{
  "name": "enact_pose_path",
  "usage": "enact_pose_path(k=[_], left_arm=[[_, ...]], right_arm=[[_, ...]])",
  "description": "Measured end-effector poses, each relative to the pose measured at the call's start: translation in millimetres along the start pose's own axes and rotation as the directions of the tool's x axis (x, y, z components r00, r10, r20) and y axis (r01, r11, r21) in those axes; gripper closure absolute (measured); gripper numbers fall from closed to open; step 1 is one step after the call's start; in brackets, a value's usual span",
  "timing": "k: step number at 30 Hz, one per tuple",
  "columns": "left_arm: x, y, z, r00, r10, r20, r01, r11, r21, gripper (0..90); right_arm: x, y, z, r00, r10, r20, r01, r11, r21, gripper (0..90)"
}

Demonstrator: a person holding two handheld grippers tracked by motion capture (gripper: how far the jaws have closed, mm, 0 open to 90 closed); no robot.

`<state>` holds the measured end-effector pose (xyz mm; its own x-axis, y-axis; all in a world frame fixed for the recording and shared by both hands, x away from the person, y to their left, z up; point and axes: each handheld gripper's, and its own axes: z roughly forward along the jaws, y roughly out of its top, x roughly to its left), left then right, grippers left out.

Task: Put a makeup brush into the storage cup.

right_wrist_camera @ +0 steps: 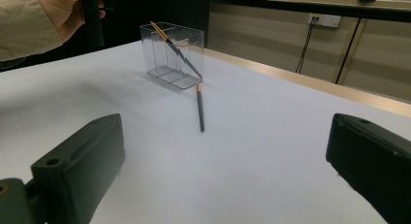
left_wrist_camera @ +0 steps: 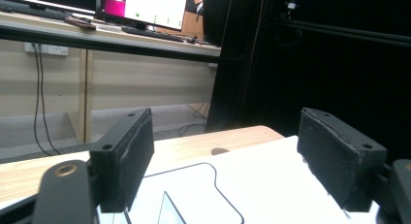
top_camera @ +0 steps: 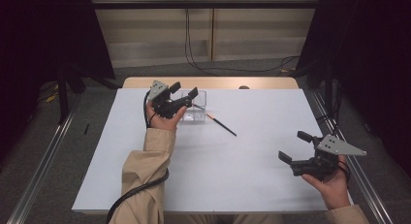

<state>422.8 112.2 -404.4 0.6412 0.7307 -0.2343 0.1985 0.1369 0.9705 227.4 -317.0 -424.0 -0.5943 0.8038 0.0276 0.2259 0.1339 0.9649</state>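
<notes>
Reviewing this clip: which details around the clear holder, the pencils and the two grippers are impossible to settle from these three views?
- High view: the left gripper and hand cover part of the clear holder, so its contents are unreadable.
- Right gripper view: the holder wall distorts the leaning pencil; its lower end is unclear.
- Whether the pencil on the table touches the holder: too fine to tell.
- Left gripper view: the bottom edge cuts off the holder.

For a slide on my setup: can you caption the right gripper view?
Open right gripper faces a clear container holding one slanted pencil, another pencil lying beside it.
</notes>
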Motion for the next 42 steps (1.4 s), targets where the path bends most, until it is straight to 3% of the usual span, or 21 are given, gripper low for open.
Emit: enact_pose_path(k=[12, 20, 25, 28, 32, 38, 42], left_arm=[[-4.1, -4.9, -18.4, 0.9991, 0.016, 0.040, -0.017, 0.9998, 0.013, 17.5], [1.0, -9.0, -32.2, 0.9979, 0.038, 0.053, -0.039, 0.9990, 0.020, 14.5], [5.1, -12.2, -39.8, 0.9975, 0.017, 0.069, -0.019, 0.9996, 0.022, 11.5], [7.0, -14.1, -44.2, 0.9959, 0.042, 0.080, -0.046, 0.9979, 0.047, 8.9], [7.8, -15.0, -50.6, 0.9951, 0.041, 0.090, -0.045, 0.9981, 0.043, 6.7], [6.3, -14.8, -60.0, 0.9919, 0.079, 0.100, -0.084, 0.9950, 0.053, 5.3], [6.4, -14.6, -66.6, 0.9916, 0.073, 0.107, -0.078, 0.9959, 0.046, 5.0]], right_arm=[[1.7, 0.1, 1.2, 1.0000, 0.003, -0.002, -0.003, 1.000, -0.001, 0.0], [2.6, 0.3, 0.9, 1.0000, 0.004, -0.001, -0.004, 1.000, 0.001, 0.0], [1.8, -0.2, 1.2, 1.0000, 0.005, 0.000, -0.005, 1.000, 0.001, 0.0], [1.9, -0.2, 1.4, 1.0000, 0.004, 0.000, -0.004, 1.000, 0.003, 0.0], [1.8, -0.1, 1.5, 1.0000, 0.005, 0.001, -0.005, 1.000, 0.001, 0.0], [2.7, 0.0, 1.6, 1.0000, 0.005, -0.001, -0.005, 1.000, 0.003, 0.0], [2.9, 0.0, 1.9, 1.0000, 0.002, -0.001, -0.002, 1.000, 0.003, 0.0]])
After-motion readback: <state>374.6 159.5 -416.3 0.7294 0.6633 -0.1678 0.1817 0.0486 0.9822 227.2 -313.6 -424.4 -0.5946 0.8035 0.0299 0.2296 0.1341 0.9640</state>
